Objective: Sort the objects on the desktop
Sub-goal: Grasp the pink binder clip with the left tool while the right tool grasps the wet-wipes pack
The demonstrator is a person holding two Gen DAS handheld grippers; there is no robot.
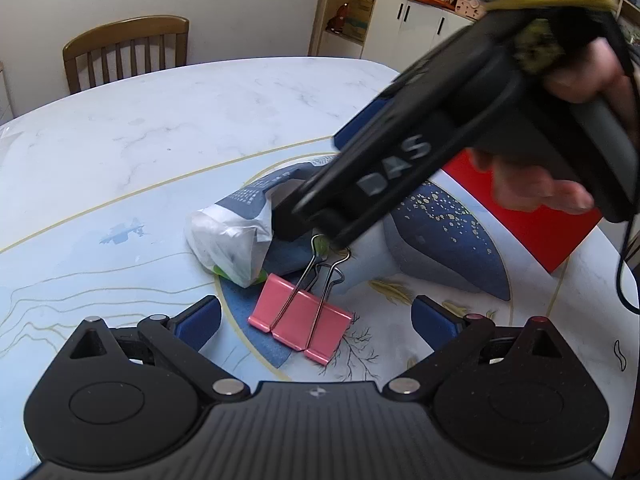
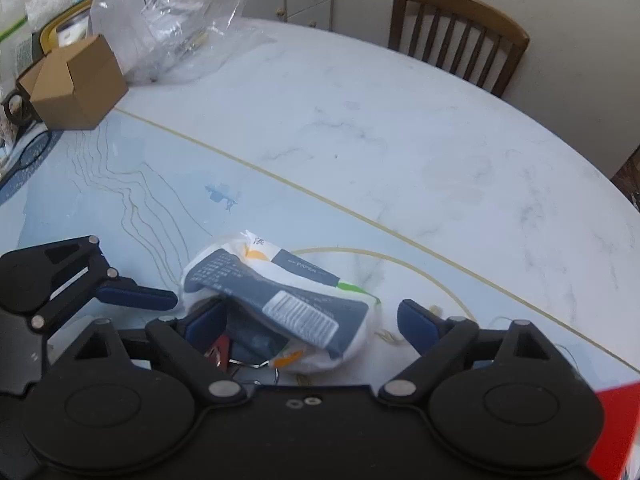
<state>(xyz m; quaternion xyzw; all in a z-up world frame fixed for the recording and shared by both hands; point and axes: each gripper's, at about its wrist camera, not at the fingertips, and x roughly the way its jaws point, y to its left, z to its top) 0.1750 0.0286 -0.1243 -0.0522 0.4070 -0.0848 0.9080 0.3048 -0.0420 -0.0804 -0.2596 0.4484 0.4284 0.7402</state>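
Note:
A pink binder clip (image 1: 301, 326) lies on the patterned mat, its wire handles pointing away. My left gripper (image 1: 316, 320) is open, its blue pads either side of the clip, just above the table. A crumpled white and dark-blue tissue packet (image 1: 236, 236) lies just beyond the clip. My right gripper (image 2: 310, 322) is open and hovers over the packet (image 2: 280, 304), its body (image 1: 404, 168) reaching in from the upper right in the left wrist view. The clip shows only as a pink sliver (image 2: 219, 354) under the right gripper.
A red box (image 1: 524, 220) lies on the right of the mat (image 1: 80, 280). A cardboard box (image 2: 76, 84) and a clear plastic bag (image 2: 160, 16) stand at the table's far left. A wooden chair (image 2: 456, 36) stands behind the marble table (image 2: 400, 120).

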